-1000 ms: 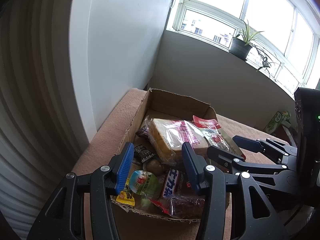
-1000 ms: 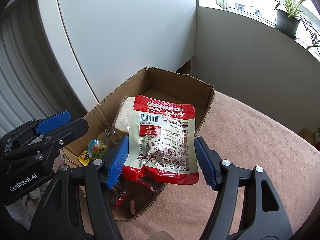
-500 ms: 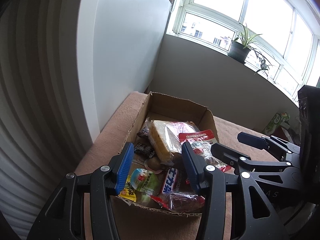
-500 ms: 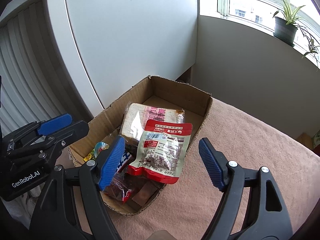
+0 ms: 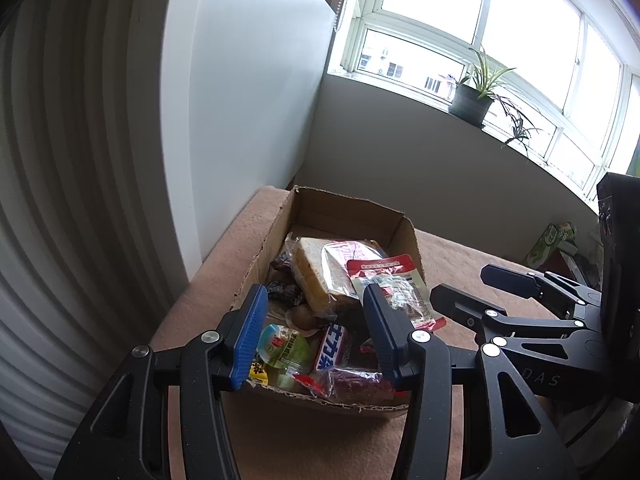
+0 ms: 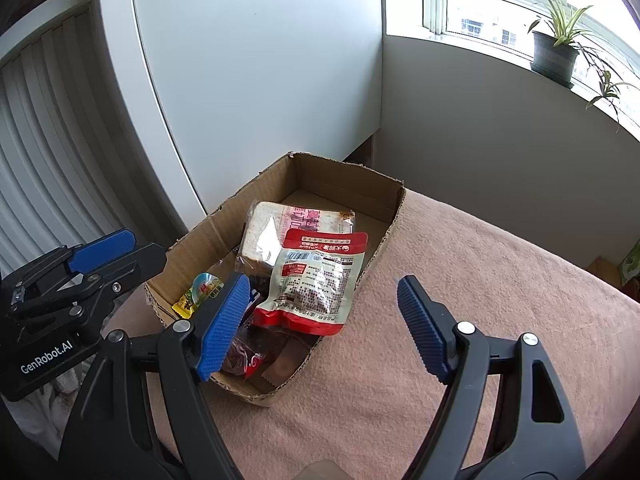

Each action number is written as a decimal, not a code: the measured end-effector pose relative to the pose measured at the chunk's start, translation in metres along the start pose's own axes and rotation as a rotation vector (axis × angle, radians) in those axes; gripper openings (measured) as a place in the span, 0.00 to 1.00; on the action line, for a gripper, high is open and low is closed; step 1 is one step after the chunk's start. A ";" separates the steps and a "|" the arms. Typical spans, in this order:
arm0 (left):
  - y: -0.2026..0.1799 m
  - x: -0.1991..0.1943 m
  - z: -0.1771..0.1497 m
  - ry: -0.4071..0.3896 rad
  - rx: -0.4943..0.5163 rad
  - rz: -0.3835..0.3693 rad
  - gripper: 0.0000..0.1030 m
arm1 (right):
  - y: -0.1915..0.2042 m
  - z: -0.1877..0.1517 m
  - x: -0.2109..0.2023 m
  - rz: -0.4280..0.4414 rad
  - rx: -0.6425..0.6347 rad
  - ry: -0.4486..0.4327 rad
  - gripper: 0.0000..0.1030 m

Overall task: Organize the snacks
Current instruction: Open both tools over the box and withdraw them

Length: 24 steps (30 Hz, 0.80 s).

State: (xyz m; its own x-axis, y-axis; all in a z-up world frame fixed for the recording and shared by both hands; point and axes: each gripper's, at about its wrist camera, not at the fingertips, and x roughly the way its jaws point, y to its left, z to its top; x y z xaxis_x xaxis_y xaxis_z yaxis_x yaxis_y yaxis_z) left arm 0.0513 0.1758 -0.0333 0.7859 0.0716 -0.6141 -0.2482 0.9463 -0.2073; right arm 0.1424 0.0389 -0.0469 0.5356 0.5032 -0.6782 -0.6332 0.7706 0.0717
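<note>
Snacks are piling up at the near end of the cardboard box (image 6: pixel 386 240), which is sitting on the pink-covered surface (image 6: pixel 480 280). The red-and-clear pouch (image 6: pixel 316 280) is lying on top of the pile, leaning on the wrapped bread (image 6: pixel 272 232), with its lower edge appearing to overlap the box's right wall. The right tool (image 6: pixel 320 316) is hanging above the near corner with its fingers spread wide and nothing between them. The left tool (image 5: pixel 312 332) is hovering over the near end too, spread and holding nothing.

The main risk, as I judge it, is the pouch sliding off the slick bread wrapper and over the wall onto the surface, especially if either tool is brushing the box on the next move. The far half is sitting bare, so stacking more here is likely making the heap unstable. The two tools are also working close together and could be clashing.
</note>
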 end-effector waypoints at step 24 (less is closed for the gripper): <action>-0.025 -0.038 -0.023 -0.036 0.036 0.055 0.73 | 0.002 -0.035 -0.057 -0.037 0.008 -0.085 0.94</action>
State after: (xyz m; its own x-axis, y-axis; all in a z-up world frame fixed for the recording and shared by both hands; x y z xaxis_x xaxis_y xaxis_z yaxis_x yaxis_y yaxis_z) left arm 0.0149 0.1425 -0.0224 0.7914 0.1347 -0.5963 -0.2719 0.9512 -0.1460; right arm 0.0908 -0.0017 -0.0331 0.6039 0.5057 -0.6161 -0.6081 0.7920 0.0541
